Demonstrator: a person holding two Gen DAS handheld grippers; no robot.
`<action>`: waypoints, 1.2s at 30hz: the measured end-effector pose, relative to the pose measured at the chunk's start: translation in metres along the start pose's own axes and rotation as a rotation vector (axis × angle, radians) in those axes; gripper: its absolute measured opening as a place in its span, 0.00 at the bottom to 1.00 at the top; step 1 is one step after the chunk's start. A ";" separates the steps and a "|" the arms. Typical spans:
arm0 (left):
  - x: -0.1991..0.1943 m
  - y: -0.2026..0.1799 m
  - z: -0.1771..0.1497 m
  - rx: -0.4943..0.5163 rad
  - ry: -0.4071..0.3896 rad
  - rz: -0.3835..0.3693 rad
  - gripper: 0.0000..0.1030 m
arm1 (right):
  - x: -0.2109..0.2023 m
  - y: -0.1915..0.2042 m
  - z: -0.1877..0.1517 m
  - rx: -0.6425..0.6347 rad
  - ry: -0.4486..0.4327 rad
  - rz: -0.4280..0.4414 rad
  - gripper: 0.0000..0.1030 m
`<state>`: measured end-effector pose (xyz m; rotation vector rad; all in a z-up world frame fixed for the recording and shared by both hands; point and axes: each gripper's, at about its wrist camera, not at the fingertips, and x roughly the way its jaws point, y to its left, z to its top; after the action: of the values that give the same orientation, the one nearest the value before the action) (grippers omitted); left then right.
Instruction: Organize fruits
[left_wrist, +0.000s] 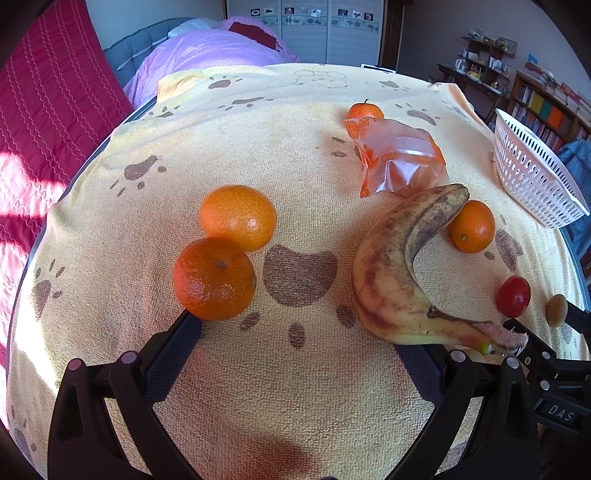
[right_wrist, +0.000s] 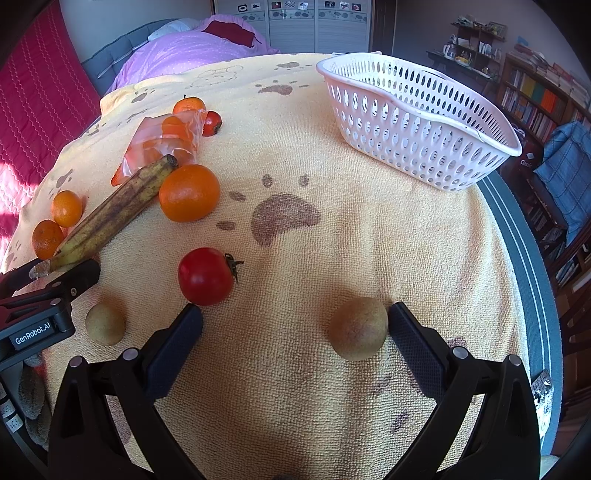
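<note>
One small brownish round fruit (right_wrist: 358, 328) lies on the paw-print towel (right_wrist: 332, 236) near its front edge, just inside the right finger of the right gripper (right_wrist: 295, 321), whose jaws stand spread wide with nothing pinched; the fruit sits off-centre in the gap, close against that right pad, so the claw would need to shift slightly right before closing. Just beyond the left finger's tip rests a red tomato (right_wrist: 205, 276), and a second brownish fruit (right_wrist: 105, 324) lies further left, near the front edge. The white basket (right_wrist: 424, 122), apparently the destination, stands empty toward the far right corner, well apart from the fruit and straight ahead-right of this gripper, so the right hand looks the nearer one for the carry. The left gripper (left_wrist: 299, 325) is also spread and empty, with an orange (left_wrist: 214, 278) touching its left fingertip and the banana (left_wrist: 399, 266) over its right, long axis running away toward the far right. More oranges and an orange plastic bag (left_wrist: 400, 158) lie farther back.
</note>
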<state>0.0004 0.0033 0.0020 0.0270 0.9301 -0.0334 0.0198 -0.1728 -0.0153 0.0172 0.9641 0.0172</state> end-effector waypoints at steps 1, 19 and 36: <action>-0.001 0.002 0.000 -0.011 -0.003 -0.015 0.95 | 0.000 0.000 0.000 -0.002 0.000 -0.001 0.98; -0.048 0.050 -0.014 -0.053 -0.049 -0.124 0.95 | -0.001 -0.001 0.000 -0.001 0.004 0.009 0.98; -0.015 0.069 0.014 -0.122 -0.021 -0.167 0.47 | -0.046 -0.021 -0.006 0.038 -0.104 0.188 0.98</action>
<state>0.0059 0.0719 0.0230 -0.1640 0.9106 -0.1315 -0.0112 -0.1949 0.0182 0.1423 0.8558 0.1698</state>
